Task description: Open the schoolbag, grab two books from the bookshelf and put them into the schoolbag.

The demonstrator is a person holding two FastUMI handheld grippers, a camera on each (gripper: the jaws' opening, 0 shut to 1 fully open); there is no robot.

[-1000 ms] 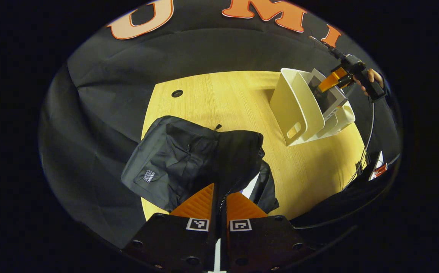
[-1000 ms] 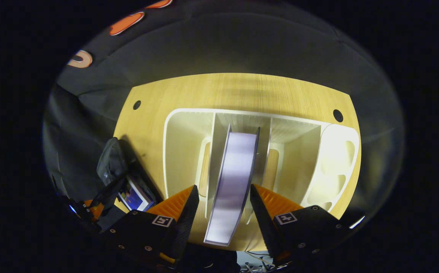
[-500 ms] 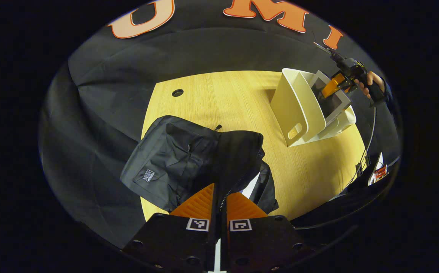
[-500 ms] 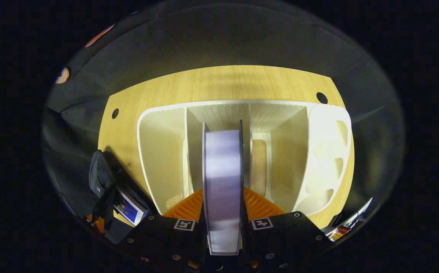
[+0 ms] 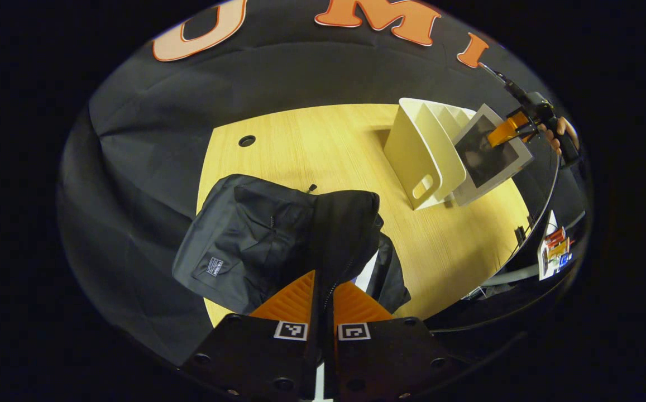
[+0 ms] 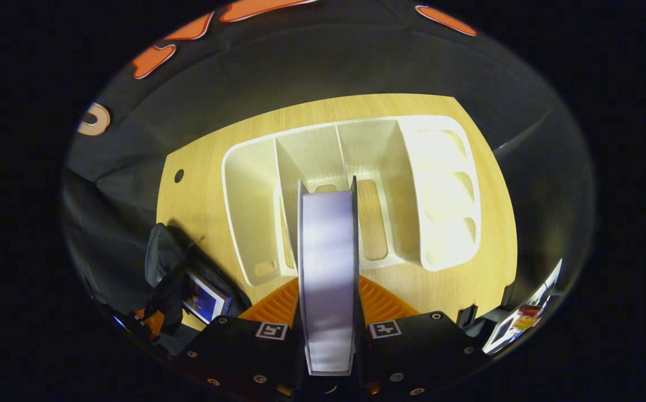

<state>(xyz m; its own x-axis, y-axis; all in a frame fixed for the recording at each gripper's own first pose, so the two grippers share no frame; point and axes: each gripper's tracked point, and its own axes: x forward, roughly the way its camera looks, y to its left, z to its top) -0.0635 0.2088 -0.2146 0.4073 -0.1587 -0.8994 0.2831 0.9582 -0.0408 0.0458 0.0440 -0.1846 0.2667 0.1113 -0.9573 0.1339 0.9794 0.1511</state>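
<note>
Black schoolbag (image 5: 255,240) lies lower left on the counter (image 5: 328,151), its flap edge pinched by the left hand-held gripper (image 5: 323,301). Right hand-held gripper (image 6: 328,301) clamps a book (image 6: 327,268), held clear of the white bookshelf (image 6: 250,184) at centre frame.

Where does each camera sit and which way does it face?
Left gripper view: on the left tongs, shut on the schoolbag flap, facing across the table; a hand shows far off.
Right gripper view: on the right tongs, shut on a book, looking down into the bookshelf.
Shared: schoolbag, bookshelf, book, table.
</note>
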